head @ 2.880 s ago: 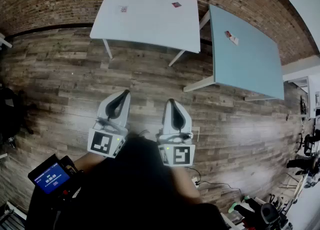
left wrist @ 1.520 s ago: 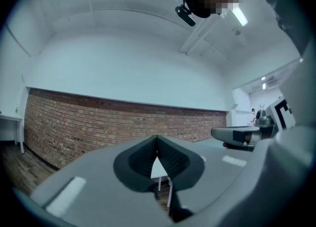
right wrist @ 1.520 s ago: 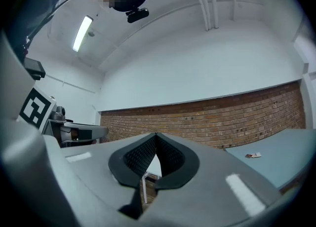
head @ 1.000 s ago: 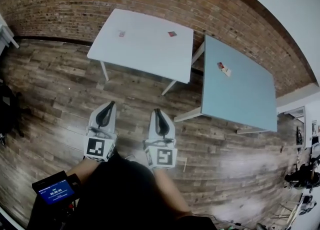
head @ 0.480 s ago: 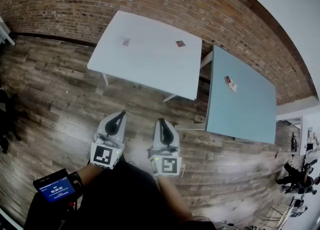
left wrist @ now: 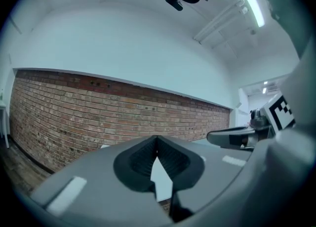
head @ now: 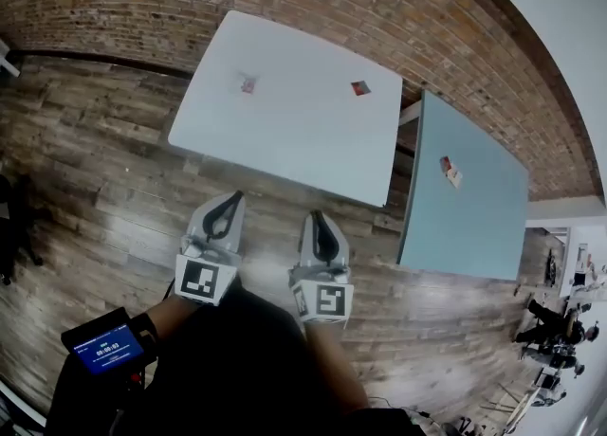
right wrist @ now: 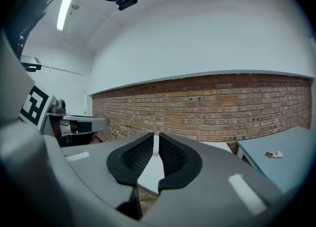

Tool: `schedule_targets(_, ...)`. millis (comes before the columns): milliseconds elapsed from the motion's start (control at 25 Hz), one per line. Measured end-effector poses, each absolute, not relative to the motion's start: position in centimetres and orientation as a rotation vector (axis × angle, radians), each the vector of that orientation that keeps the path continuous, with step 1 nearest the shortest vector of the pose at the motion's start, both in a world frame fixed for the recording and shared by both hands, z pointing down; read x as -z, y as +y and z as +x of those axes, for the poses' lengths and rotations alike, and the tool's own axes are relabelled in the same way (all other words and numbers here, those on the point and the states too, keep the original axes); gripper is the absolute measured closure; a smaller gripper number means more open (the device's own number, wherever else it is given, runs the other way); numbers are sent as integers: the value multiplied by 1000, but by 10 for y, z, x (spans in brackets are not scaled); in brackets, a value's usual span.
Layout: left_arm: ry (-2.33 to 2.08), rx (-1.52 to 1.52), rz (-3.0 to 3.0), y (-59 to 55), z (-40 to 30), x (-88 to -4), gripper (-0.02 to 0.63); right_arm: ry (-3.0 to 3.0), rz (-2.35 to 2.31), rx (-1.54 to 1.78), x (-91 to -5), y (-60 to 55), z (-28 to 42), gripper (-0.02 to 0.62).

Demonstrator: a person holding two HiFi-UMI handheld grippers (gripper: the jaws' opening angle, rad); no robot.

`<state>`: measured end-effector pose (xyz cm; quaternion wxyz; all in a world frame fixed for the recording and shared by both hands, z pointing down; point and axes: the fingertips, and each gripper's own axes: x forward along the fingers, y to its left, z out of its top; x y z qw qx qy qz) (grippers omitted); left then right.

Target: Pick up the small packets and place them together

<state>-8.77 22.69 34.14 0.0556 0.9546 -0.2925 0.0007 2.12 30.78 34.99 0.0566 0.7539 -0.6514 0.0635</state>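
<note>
**Nothing here that can be read as words**

The small blue-lit screen (head: pixel 102 349) strapped by the person's wrist carries lines of white characters, too tiny to read. The white cube on the left (head: pixel 201 280) and the white cube on the right (head: pixel 323 300) each bear a black-and-white square code pattern (a machine marker, no letters or numbers). The three small packets, one pale reddish packet (head: pixel 248 84), one darker red packet (head: pixel 359 88) and one red-and-white packet (head: pixel 450 171), show print too small to read.
</note>
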Motion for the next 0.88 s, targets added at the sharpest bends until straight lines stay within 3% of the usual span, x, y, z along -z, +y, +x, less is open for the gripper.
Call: schedule_targets(880, -827, -66, 2881, 139, -59, -358, 606, -1890, 2338, -282, -369, 235, 59, 555)
